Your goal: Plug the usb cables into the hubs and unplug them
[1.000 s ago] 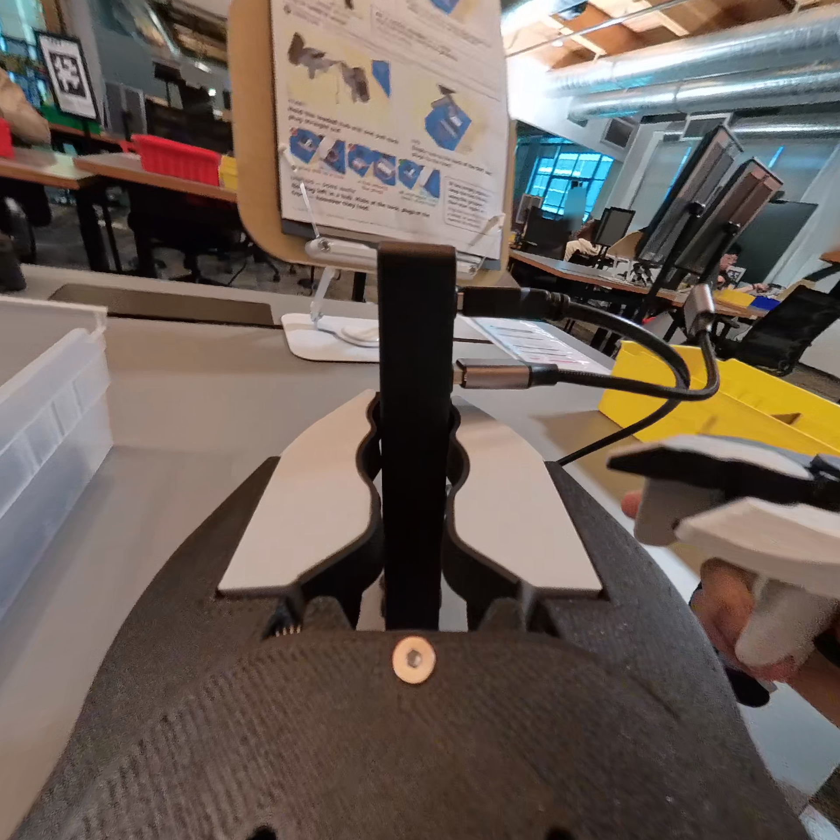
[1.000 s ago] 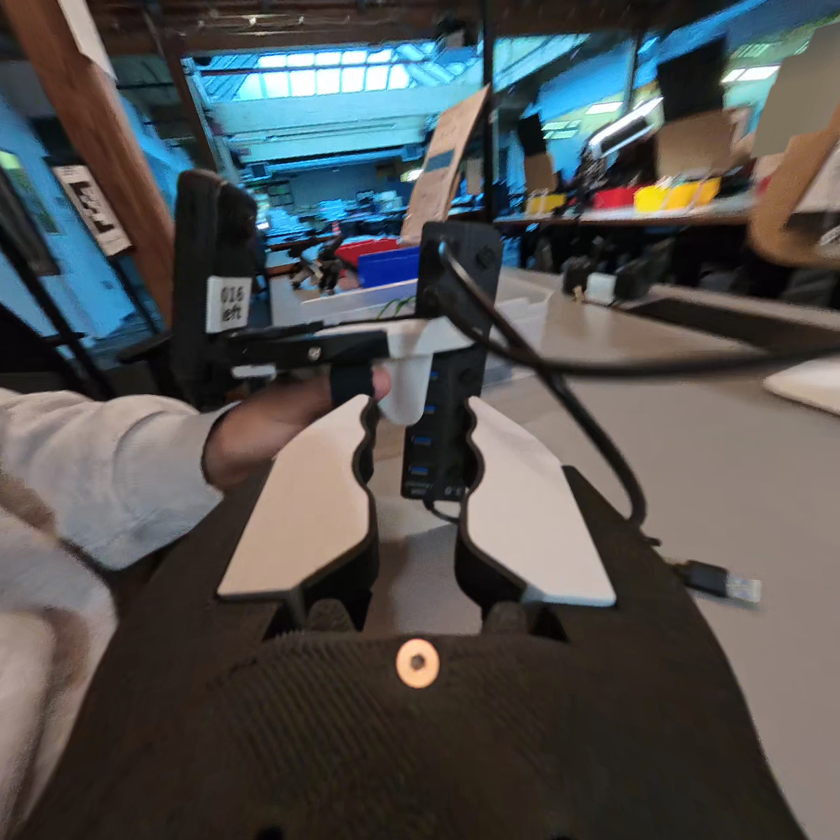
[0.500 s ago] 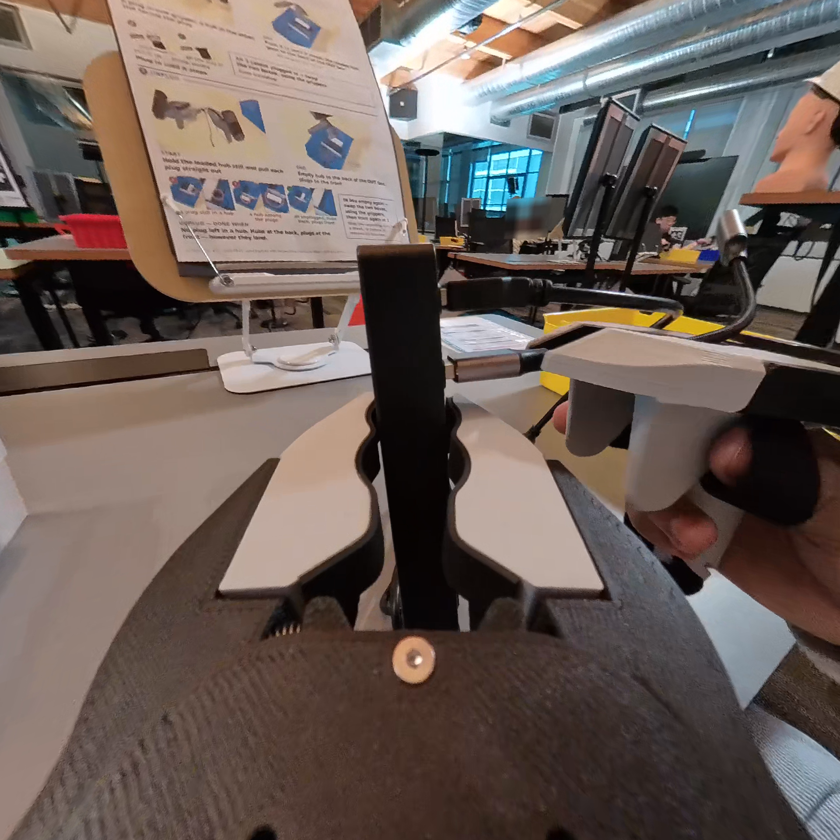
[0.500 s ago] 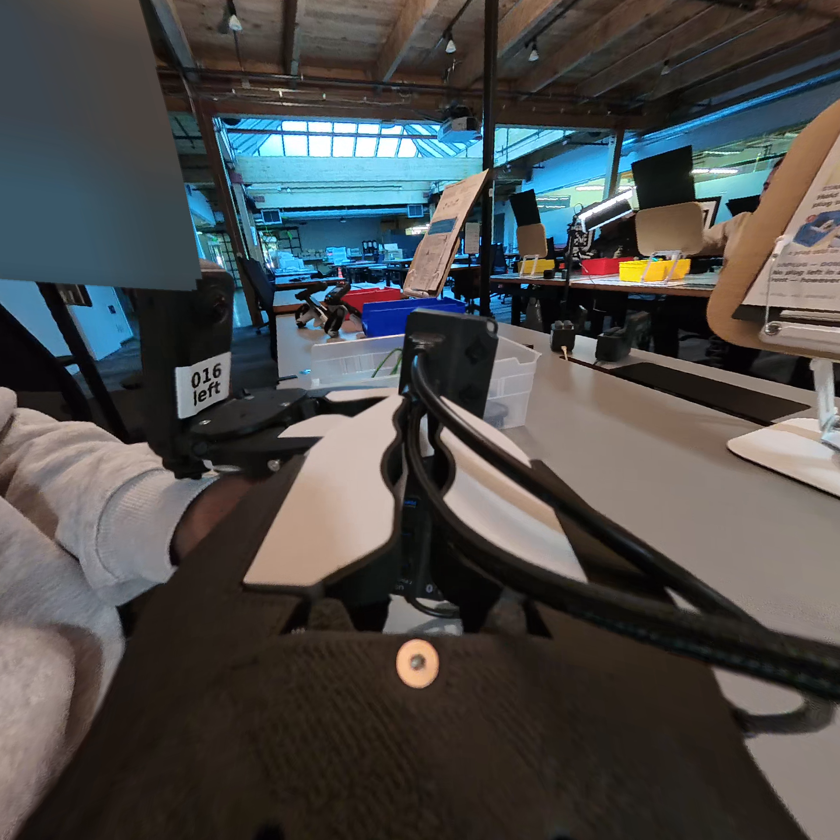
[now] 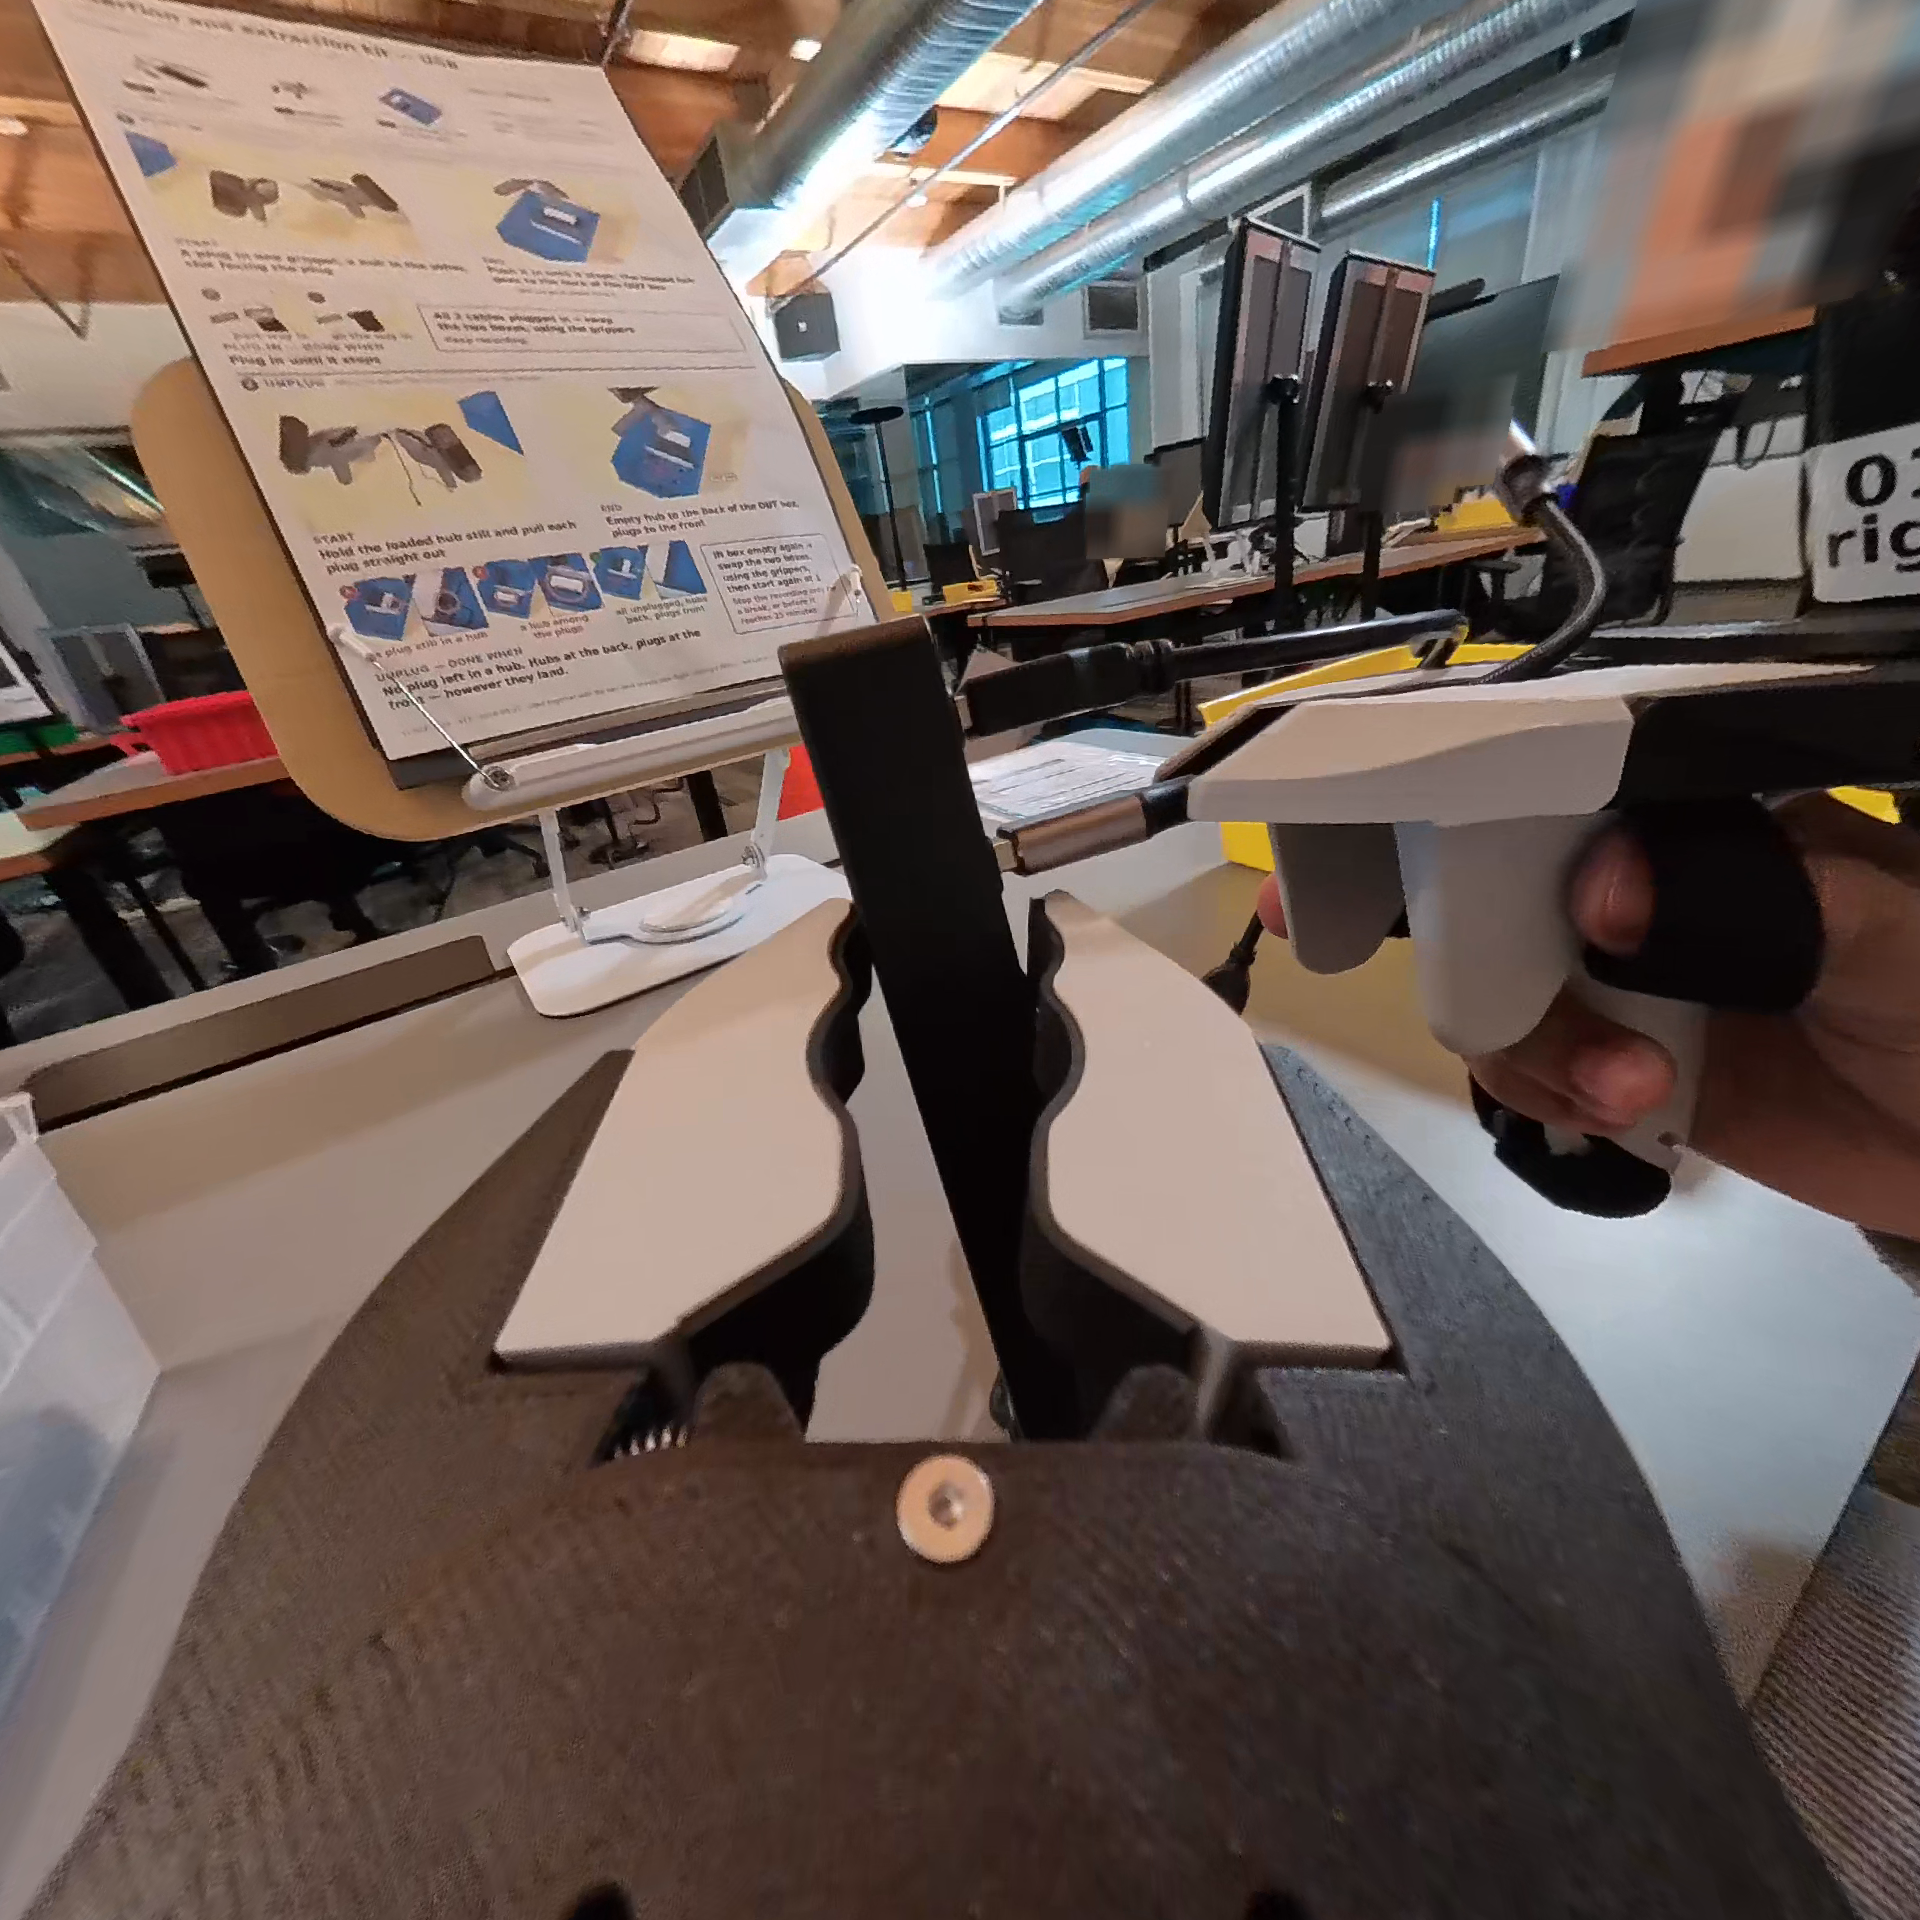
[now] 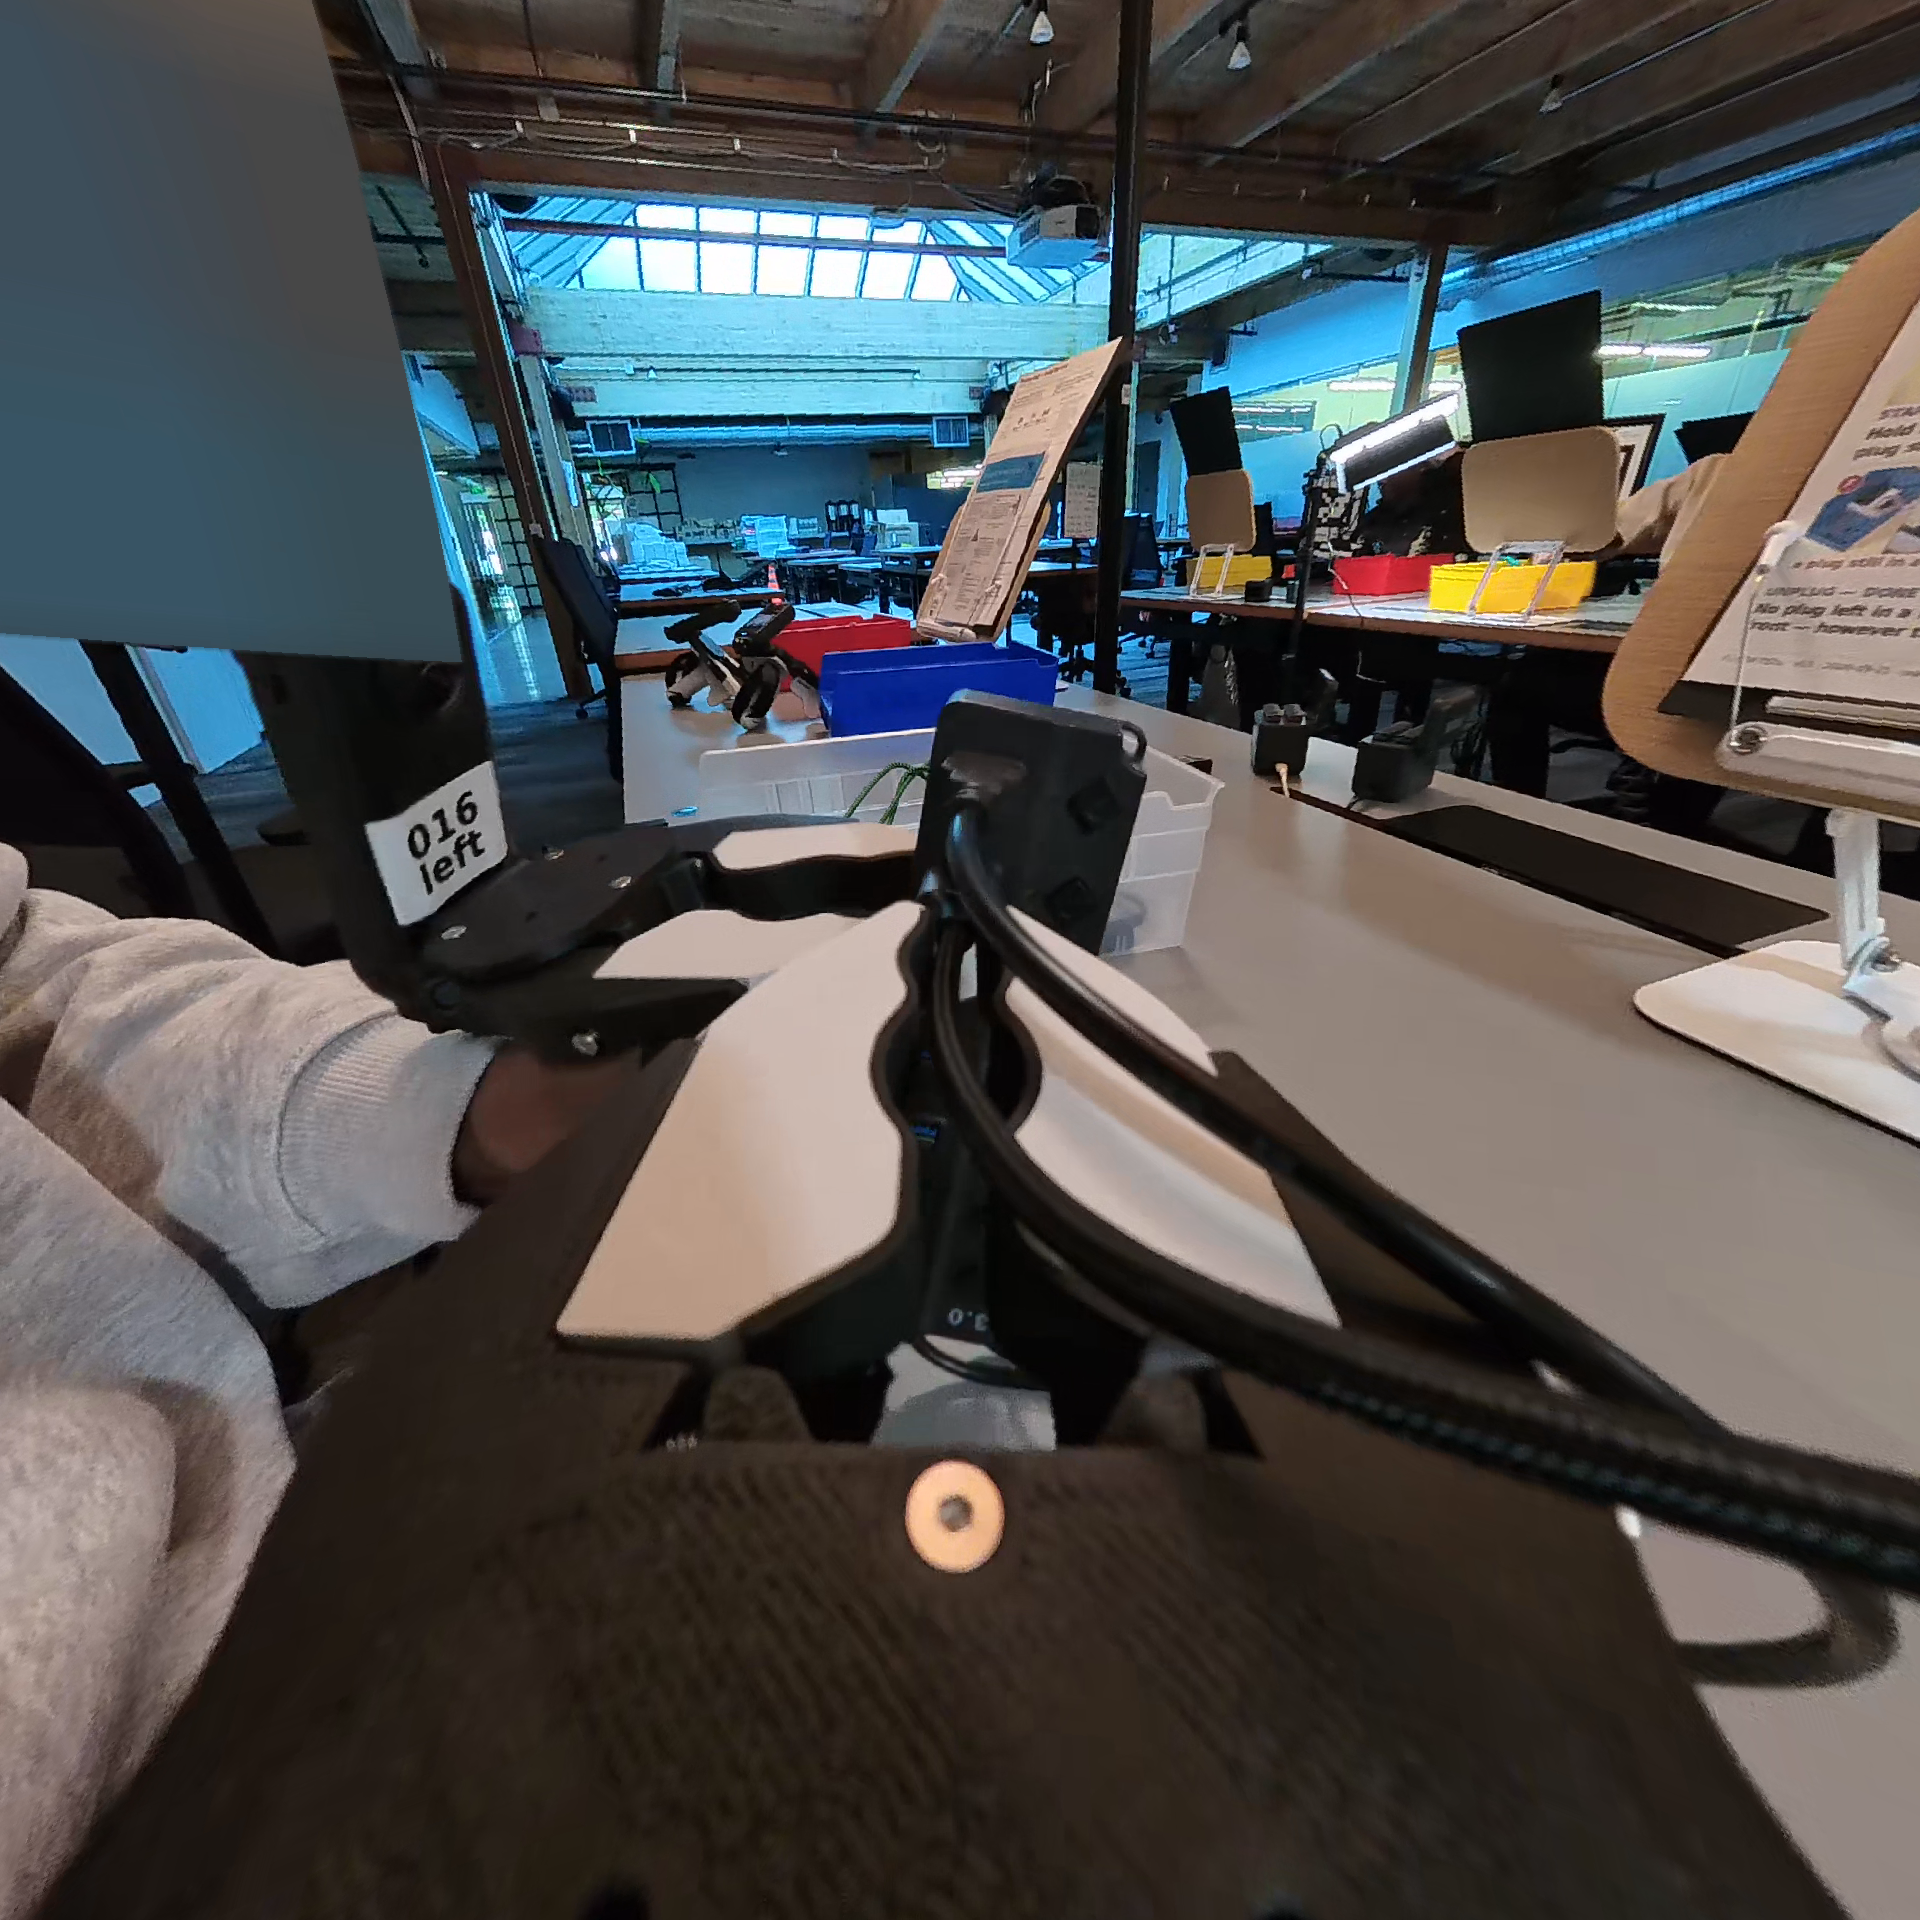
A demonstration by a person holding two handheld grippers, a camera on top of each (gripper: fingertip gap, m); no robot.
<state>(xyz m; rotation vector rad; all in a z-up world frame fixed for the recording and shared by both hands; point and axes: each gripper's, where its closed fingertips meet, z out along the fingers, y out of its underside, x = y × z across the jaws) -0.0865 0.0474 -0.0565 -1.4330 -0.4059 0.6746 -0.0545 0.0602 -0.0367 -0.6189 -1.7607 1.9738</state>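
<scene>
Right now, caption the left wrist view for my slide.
Left gripper clamps the black hub upright; right gripper closes around its lower silver plug.

- Hub [image 5: 914, 894]: plain black.
- Plug [image 5: 1081, 837] at 3 o'clock of the hub: silver metal shell.
- Left gripper [image 5: 945, 997]: white fingers [image 5: 707, 1164], black ribbed body.
- Cables [image 6: 1195, 1195]: black, one braided.
- Bin [image 5: 1340, 707] at 2 o'clock: yellow.
- Table [image 6: 1507, 1122]: grey.
</scene>
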